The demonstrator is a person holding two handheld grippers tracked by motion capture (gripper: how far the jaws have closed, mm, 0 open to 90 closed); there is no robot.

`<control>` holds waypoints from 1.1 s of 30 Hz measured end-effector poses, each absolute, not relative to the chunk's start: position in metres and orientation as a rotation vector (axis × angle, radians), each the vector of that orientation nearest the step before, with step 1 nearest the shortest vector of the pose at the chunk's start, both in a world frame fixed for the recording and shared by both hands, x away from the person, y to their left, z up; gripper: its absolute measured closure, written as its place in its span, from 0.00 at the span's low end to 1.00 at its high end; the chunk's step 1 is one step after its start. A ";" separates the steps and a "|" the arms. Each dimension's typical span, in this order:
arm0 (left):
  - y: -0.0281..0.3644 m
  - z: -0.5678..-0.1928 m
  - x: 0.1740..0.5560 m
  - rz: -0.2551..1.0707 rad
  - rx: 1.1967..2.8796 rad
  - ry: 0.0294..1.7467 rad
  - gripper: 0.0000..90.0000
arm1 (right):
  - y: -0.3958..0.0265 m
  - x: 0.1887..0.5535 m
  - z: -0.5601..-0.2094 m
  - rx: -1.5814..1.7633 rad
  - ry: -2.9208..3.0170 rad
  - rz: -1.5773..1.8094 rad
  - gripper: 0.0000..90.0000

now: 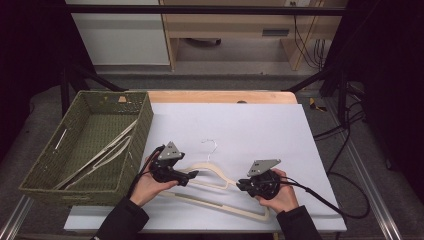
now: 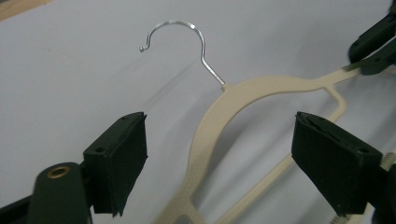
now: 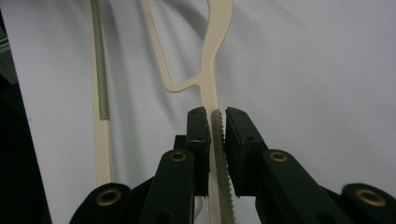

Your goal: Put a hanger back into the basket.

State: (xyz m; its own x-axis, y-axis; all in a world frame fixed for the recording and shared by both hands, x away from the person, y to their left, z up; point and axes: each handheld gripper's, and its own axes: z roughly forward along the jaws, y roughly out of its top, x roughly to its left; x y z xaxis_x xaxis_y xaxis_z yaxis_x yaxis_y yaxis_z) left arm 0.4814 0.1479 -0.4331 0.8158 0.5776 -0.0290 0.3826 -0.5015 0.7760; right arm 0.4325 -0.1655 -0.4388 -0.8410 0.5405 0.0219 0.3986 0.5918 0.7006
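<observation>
- Two tongs are in my hands over the white sheet (image 1: 260, 125) on the table.
- My right gripper (image 3: 216, 126) is clamped on one arm of the cream hanger (image 1: 220, 180); the ribbed strip of that arm sits pinched between its pads, as the right gripper view shows.
- In the high view this gripper (image 1: 241, 185) sits at the hanger's right shoulder, with my right hand (image 1: 282, 195) behind it.
- My left gripper (image 2: 219, 154) stands wide, jaws either side of the hanger's other shoulder and touching nothing; the arm runs through the gap between them.
- From above, that gripper (image 1: 192, 175) is at the hanger's left shoulder, my left hand (image 1: 147, 185) behind it.
- The hanger lies on the sheet near my edge of the table, its wire hook (image 2: 180, 37) pointing away from me.
- One green woven basket (image 1: 45, 165) stands to the left, touching the sheet's edge, with more hangers (image 1: 102, 152) lying inside.
</observation>
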 end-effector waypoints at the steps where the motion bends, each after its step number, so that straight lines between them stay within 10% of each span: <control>1: 0.148 -0.433 0.481 0.296 2.158 0.703 0.22 | -0.165 0.431 -0.437 0.795 2.623 1.088 0.89; 9: 0.133 -0.452 0.499 0.268 2.291 0.675 0.35 | -0.166 0.429 -0.433 0.778 2.608 1.108 0.90; 16: 0.129 -0.454 0.496 0.304 2.332 0.613 0.78 | -0.165 0.428 -0.433 0.788 2.621 1.089 0.89; 25: 0.130 -0.447 0.485 0.418 2.369 0.479 0.81 | -0.164 0.430 -0.438 0.809 2.636 1.087 0.88; 33: 0.133 -0.438 0.471 0.471 2.349 0.440 0.81 | -0.154 0.440 -0.425 0.837 2.502 1.325 0.57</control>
